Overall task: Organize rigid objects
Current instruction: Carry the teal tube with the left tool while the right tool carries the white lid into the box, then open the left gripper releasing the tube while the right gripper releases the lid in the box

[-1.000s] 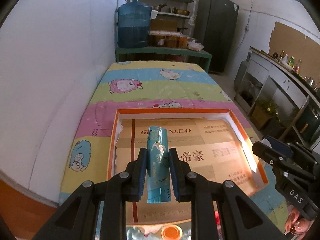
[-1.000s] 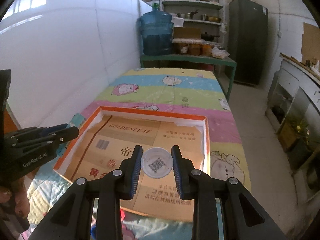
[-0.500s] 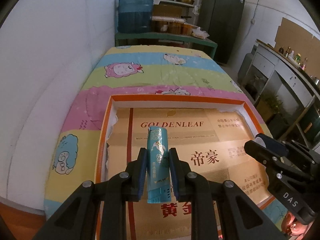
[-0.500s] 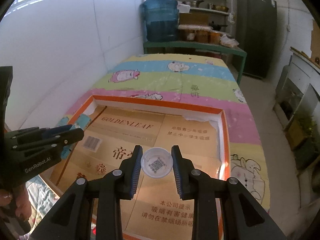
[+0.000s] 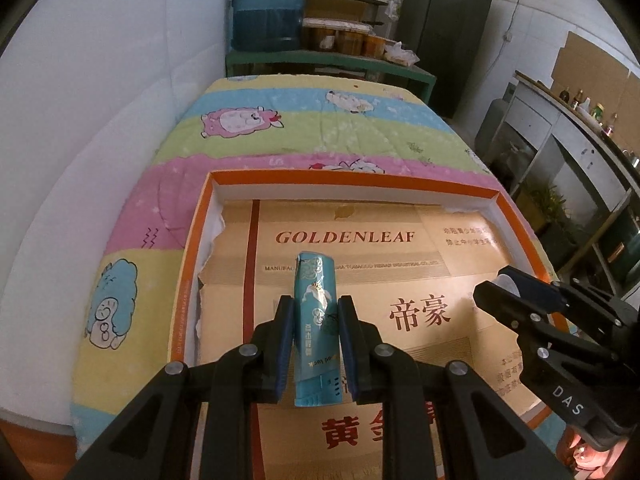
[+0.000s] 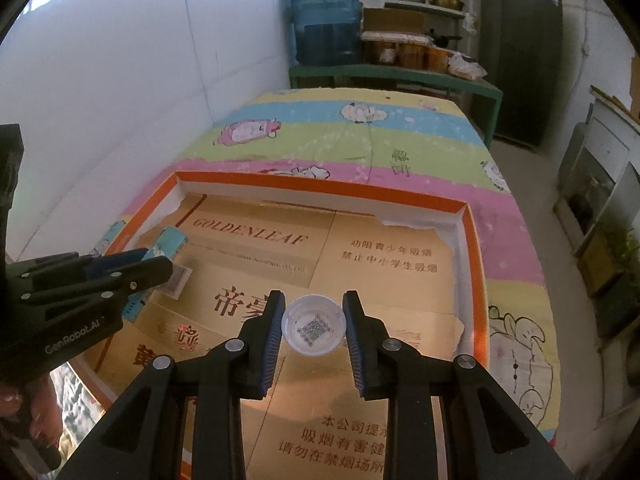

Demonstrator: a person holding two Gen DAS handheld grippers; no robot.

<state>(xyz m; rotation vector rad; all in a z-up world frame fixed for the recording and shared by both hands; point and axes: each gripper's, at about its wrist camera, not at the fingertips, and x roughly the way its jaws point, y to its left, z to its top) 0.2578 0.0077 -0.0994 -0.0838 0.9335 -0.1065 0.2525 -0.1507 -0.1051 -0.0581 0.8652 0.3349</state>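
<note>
My left gripper (image 5: pixel 314 332) is shut on a slim teal box (image 5: pixel 316 320) with gold print, held lengthwise over the left part of an orange-rimmed tray (image 5: pixel 352 179). My right gripper (image 6: pixel 313 326) is shut on a small clear round cap (image 6: pixel 313 325) with a QR code inside, held over the tray's right part (image 6: pixel 320 185). The tray floor is lined with tan cardboard printed GOLDENLEAF (image 5: pixel 344 237). In the right wrist view the left gripper (image 6: pixel 158 266) and the teal box (image 6: pixel 170 242) show at the left. In the left wrist view the right gripper (image 5: pixel 504 286) shows at the right.
The tray lies on a table under a striped cartoon-sheep cloth (image 5: pixel 304 124). A white wall (image 5: pixel 100 92) runs along the left. Beyond the table stand a green shelf with a blue water jug (image 5: pixel 266 4) and a dark cabinet (image 5: pixel 448 28). A counter (image 5: pixel 580 148) runs at right.
Both grippers have sunk and moved forward over the tray, each still holding its object. The tray and its cardboard now fill more of both views.
</note>
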